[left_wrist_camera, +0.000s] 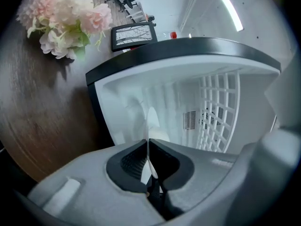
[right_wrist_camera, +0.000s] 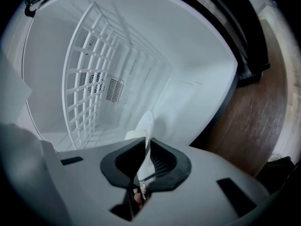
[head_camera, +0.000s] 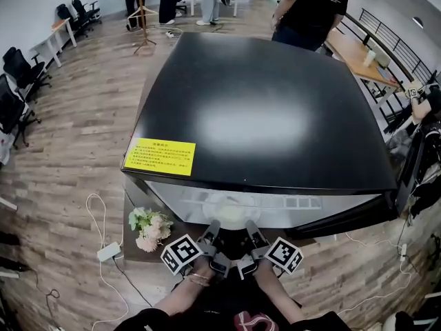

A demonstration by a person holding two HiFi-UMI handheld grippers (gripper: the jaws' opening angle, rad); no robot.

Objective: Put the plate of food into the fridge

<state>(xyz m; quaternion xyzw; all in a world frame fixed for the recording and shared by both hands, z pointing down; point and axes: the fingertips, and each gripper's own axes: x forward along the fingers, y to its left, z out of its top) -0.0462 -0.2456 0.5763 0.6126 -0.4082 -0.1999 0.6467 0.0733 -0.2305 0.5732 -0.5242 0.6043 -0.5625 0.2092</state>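
1. Two tongs, both clenched: the left tongs (left_wrist_camera: 148, 142) pinch the plate (left_wrist_camera: 151, 121) by its rim, and the right tongs (right_wrist_camera: 146, 142) pinch the opposite rim.
2. Both gripper views catch the plate edge-on, so what's on it can't be made out. It's held at the open front of the fridge (head_camera: 269, 109), against the white interior.
3. From the head view, the tongs sit side by side just under the fridge's front edge, with the plate between them.
4. The fridge top is glossy black, with a yellow label (head_camera: 160, 156) near its front left corner. The door (head_camera: 358, 216) stands open at the right.
5. Inside are white walls, a white wire rack (left_wrist_camera: 218, 112) and a vent (left_wrist_camera: 189, 120) at the back.
6. Left of the fridge, a dark wood desk (left_wrist_camera: 42, 117) carries pink-and-white flowers (left_wrist_camera: 66, 22) and a framed picture (left_wrist_camera: 134, 34).
7. The room has a wood-plank floor (head_camera: 76, 136) and black chairs (head_camera: 17, 74) along the left wall. A person (head_camera: 306, 9) in black stands beyond the fridge, and a white power strip (head_camera: 109, 252) lies on the floor.
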